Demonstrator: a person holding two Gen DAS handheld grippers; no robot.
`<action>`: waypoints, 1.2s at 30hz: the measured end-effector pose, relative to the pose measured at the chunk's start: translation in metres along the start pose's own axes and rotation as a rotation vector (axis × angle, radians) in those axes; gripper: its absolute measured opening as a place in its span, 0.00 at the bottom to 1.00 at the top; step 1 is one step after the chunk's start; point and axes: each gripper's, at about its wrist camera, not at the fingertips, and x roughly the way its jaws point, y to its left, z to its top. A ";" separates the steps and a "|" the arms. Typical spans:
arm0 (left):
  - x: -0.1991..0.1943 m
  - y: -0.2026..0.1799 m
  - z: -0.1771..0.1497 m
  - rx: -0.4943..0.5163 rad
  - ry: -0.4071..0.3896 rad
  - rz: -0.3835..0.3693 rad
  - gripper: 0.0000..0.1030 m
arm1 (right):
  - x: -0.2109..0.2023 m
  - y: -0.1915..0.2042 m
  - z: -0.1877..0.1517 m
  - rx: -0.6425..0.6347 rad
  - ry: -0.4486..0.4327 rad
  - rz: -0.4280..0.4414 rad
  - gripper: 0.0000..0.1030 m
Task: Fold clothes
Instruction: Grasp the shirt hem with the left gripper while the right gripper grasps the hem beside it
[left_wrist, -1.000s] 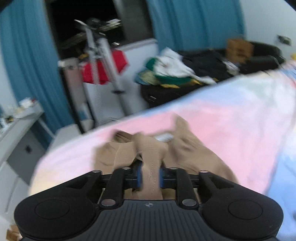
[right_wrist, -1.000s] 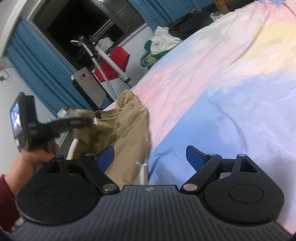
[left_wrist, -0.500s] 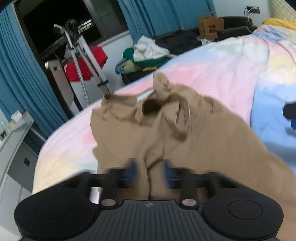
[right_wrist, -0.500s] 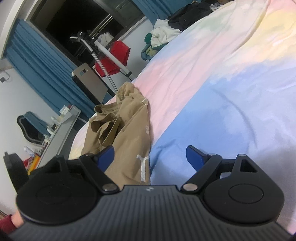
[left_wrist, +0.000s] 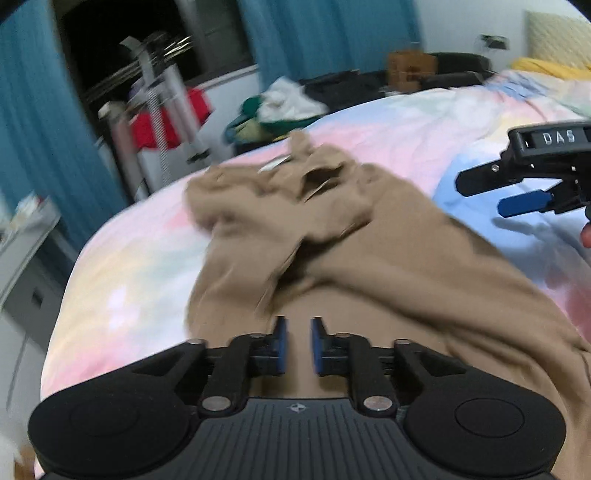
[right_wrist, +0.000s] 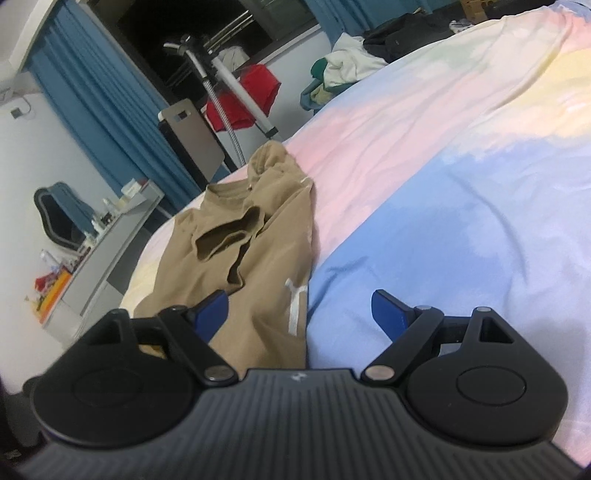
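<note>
A tan garment (left_wrist: 332, 258) lies crumpled but spread out on the pastel bedsheet (left_wrist: 424, 140). Its bunched end points towards the far edge of the bed. My left gripper (left_wrist: 298, 345) hovers low over the near part of the cloth. Its blue pads stand a narrow gap apart and pinch nothing. In the right wrist view the same garment (right_wrist: 251, 258) runs away from me, with a white strip near its right edge. My right gripper (right_wrist: 301, 312) is wide open above that edge and the blue sheet (right_wrist: 461, 240). The left wrist view also shows the right gripper (left_wrist: 495, 195).
Beyond the bed's far edge are a pile of clothes (right_wrist: 343, 66), a steamer pole with red cloth (right_wrist: 255, 92) and blue curtains (right_wrist: 103, 110). A grey desk (right_wrist: 110, 240) with small items stands left of the bed. A fingertip (left_wrist: 585, 236) shows at the right edge.
My left gripper let go of the tan garment, which dropped and spread over the bed. The right gripper stayed open and came closer to the garment's right edge.
</note>
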 end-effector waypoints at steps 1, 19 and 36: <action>-0.010 0.007 -0.002 -0.025 0.017 0.012 0.41 | 0.000 0.002 0.000 -0.009 0.001 0.005 0.83; -0.082 0.086 -0.075 -0.407 0.555 -0.100 0.33 | -0.069 0.045 -0.032 -0.159 0.007 -0.022 0.83; -0.188 -0.042 -0.044 0.018 0.262 -0.257 0.07 | -0.117 0.020 -0.076 0.051 0.241 -0.052 0.83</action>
